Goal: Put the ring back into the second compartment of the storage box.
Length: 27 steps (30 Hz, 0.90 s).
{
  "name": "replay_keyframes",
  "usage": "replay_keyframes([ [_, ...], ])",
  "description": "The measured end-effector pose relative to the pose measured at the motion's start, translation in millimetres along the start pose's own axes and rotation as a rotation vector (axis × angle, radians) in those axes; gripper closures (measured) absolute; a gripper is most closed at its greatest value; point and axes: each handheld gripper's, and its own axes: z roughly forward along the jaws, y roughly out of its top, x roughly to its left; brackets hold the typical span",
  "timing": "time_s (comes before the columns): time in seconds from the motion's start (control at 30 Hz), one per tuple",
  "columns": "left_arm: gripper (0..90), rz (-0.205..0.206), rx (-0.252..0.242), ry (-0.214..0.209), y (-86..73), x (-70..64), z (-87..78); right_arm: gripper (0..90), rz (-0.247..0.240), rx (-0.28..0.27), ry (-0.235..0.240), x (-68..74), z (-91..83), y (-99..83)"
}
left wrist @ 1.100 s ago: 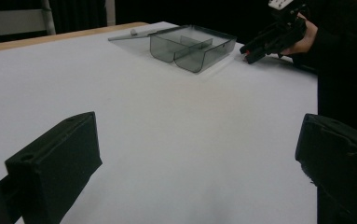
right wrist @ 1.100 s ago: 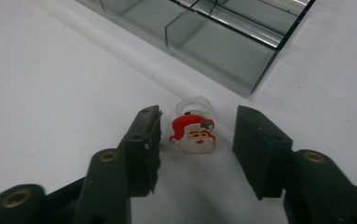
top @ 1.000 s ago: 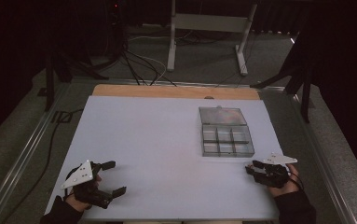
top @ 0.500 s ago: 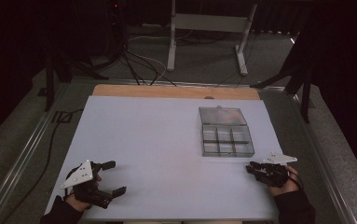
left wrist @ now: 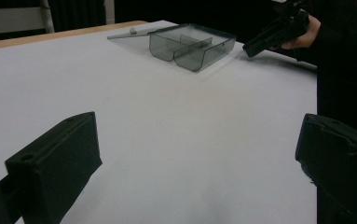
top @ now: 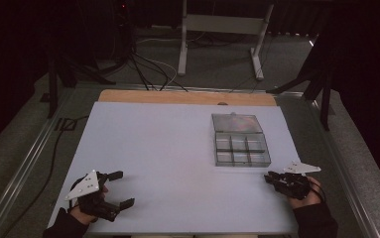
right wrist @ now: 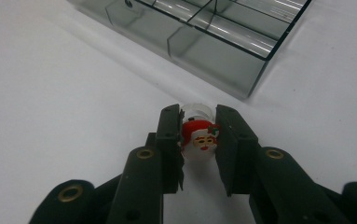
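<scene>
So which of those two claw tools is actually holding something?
The right gripper, by the clear compartment box: its jaws are closed on a small Santa-face bead. The left gripper stands wide open with only bare table between its jaws.

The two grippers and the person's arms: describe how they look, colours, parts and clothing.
Both the left gripper and the right gripper are black, each with two blocky flat-faced jaws and a pale grey three-cornered plate on top. In the right gripper view, brass-coloured rivets mark the linkage arms. A thin dark cable loops by the right hand. The left hand and both forearms emerge from dark sleeves.
</scene>
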Motion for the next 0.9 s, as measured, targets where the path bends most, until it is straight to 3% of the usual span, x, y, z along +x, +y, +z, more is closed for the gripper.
replay_keyframes([
  [0.9, 0.3, 0.005, 0.003, -0.002, 0.4, -0.2, 0.1, 71.6, 0.023, -0.016, 0.009, 15.4, -17.2, 20.3],
])
